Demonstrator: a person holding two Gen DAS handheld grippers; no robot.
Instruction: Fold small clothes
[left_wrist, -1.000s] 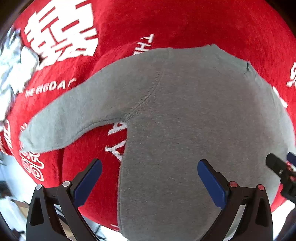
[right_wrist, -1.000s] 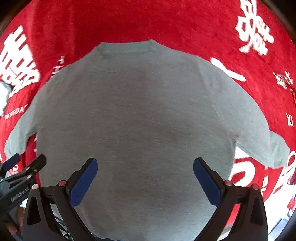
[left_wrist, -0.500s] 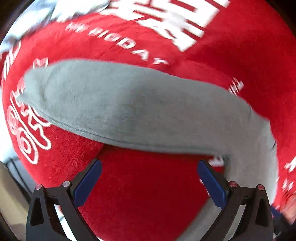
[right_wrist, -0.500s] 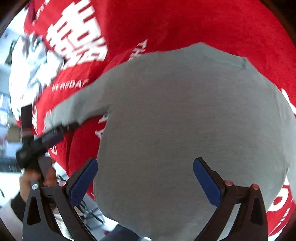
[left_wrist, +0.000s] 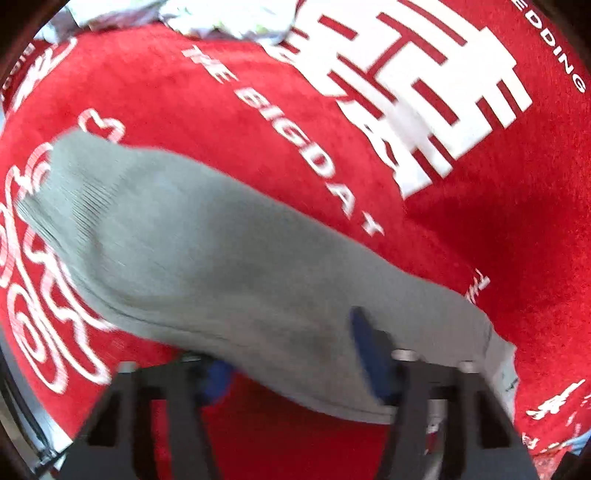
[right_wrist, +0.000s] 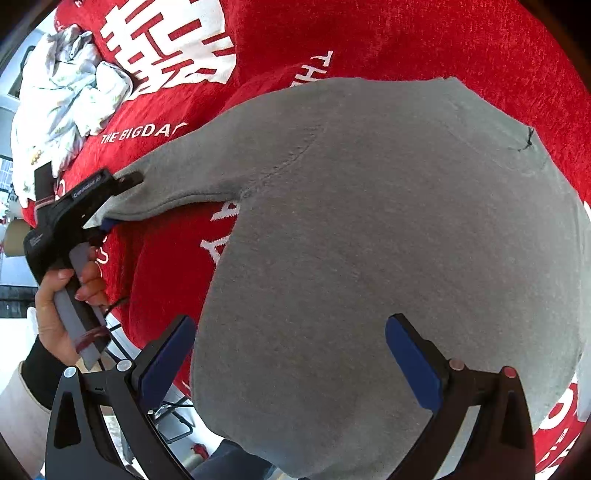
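A small grey sweater (right_wrist: 369, 240) lies flat on a red cloth with white lettering (right_wrist: 406, 37). Its left sleeve (left_wrist: 207, 251) stretches out to the left. My left gripper (left_wrist: 291, 362) is around the sleeve near the cuff, one blue pad above the cloth and one below; it also shows in the right wrist view (right_wrist: 114, 206), held by a hand. The view is blurred and I cannot tell how tightly it is closed. My right gripper (right_wrist: 291, 362) is open and empty above the sweater's lower body.
A crumpled pile of white patterned clothes (right_wrist: 62, 107) lies at the far left of the red cloth, also at the top of the left wrist view (left_wrist: 177, 14). The table's front edge (right_wrist: 162, 373) runs below the sweater hem.
My left gripper moved left from the sweater's body to the sleeve and its fingers narrowed around it. My right gripper swung left and stays open.
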